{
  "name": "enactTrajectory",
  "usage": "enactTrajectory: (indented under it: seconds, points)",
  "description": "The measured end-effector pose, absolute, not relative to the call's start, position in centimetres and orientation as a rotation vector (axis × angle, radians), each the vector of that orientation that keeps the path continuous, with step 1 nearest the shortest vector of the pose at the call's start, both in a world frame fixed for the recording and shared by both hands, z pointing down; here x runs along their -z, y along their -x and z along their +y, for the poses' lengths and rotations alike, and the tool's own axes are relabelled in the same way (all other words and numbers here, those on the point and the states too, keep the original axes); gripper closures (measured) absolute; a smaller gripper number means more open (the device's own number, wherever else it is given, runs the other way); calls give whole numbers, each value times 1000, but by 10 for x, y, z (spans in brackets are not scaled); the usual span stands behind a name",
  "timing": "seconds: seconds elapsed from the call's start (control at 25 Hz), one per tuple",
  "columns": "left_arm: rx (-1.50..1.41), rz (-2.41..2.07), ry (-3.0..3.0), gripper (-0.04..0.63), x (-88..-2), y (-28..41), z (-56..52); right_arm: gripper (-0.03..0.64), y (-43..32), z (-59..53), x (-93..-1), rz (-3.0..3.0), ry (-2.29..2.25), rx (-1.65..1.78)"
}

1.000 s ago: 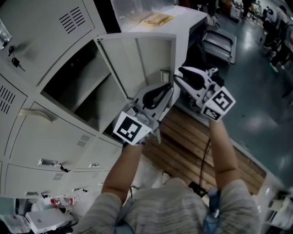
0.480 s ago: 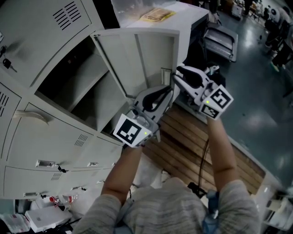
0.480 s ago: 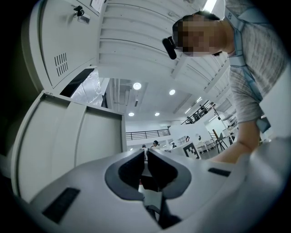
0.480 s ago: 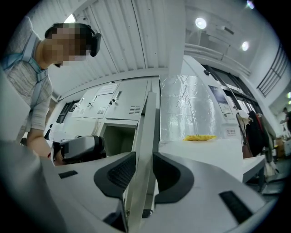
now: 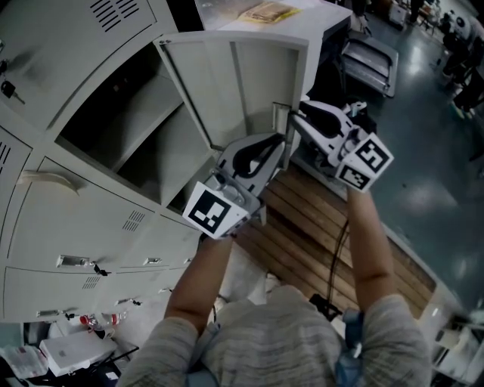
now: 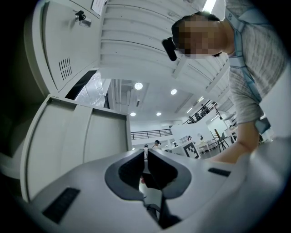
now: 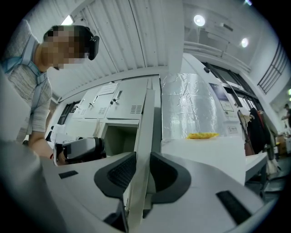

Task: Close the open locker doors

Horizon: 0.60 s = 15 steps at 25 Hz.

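Since a second ago, slight shift up and to the right in the head view for the locker door (image 5: 242, 83) and both grippers together. Nearest: striped knit shirt (image 5: 287, 340), forearms (image 5: 198, 280) reaching up and forward. Left gripper (image 5: 282, 142) with jaws closed to a hairline slit, tips meeting, nothing clearly pinched between them. Nose close against the inner face of the door near its free edge, actual contact not certain. Right gripper (image 5: 295, 119) clamped on that free edge. In the right gripper view, thin folded sheet-metal lip running straight up between the two dark ribbed pads (image 7: 119, 173), both pressed to it. White moulded plastic shells on both tools, black-and-white marker cubes at the rear. Door swung wide out from the locker bank (image 5: 83, 219): pale grey painted steel, smooth flat panel with pressed vertical folds and a small latch bracket (image 5: 278, 115) by the edge. Behind it, open compartment (image 5: 128, 132), dark, with one slanting shelf. Neighbouring doors shut, with louvred vents and a key (image 5: 7, 89) hanging in one lock. Below, slatted wooden pallet (image 5: 302, 219), brown planks. Farther off, yellow packet (image 5: 266, 10) on a white cabinet top, then glossy grey-green floor (image 5: 423, 113).
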State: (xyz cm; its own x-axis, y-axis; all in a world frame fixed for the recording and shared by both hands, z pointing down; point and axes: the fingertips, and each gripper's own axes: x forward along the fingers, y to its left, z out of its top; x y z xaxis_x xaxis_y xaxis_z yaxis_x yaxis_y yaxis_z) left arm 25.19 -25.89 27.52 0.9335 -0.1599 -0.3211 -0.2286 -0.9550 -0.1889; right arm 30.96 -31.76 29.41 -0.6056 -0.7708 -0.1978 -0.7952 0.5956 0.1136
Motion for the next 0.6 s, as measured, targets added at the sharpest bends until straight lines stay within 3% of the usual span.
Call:
enactTrajectory:
  seconds: [0.6]
  points:
    - [-465, 403, 2912, 589, -290, -198, -250, 522, -267, -281, -295, 2713, 1249, -304]
